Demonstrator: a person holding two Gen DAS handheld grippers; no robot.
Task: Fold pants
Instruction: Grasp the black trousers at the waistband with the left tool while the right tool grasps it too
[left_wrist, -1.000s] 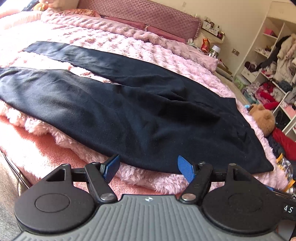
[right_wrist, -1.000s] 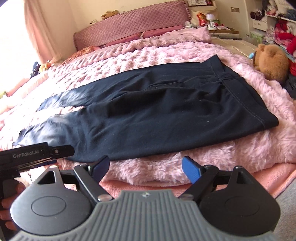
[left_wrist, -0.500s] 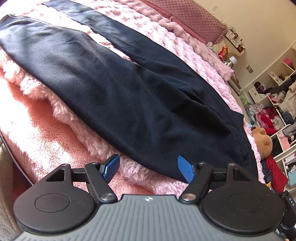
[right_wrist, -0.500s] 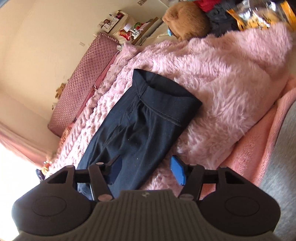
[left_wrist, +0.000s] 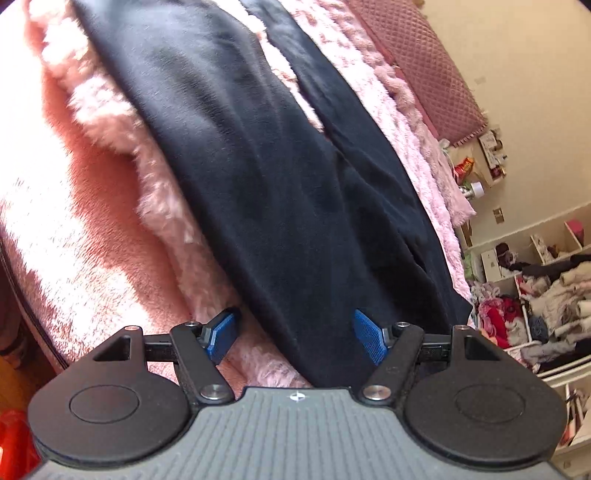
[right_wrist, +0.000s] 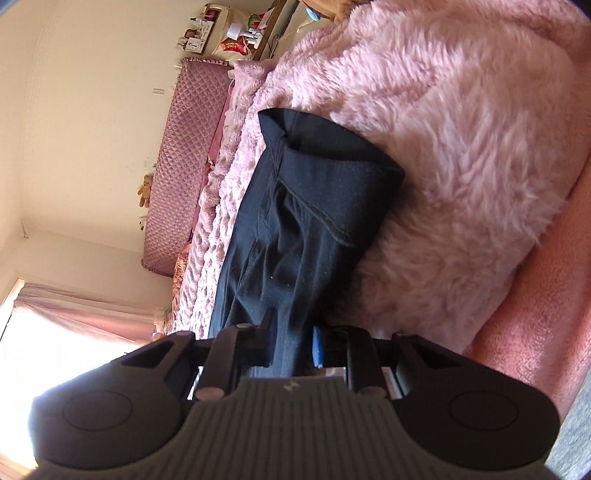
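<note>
Fingers (right_wrist: 317, 345) closing on pants (right_wrist: 314, 206).

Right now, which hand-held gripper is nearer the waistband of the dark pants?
Right. The right hand-held gripper is closing on the pants edge just short of the waistband. The left hand-held gripper straddles the near edge further along, open, where the waistband isn't visible.

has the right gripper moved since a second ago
Yes. The right gripper has gone in onto the near edge of the pants; its jaws are closing with the cloth between them.

Bright sunlight, blown-out window (right_wrist: 55, 343) glare, fisheye-warped edges, slight blur
</note>
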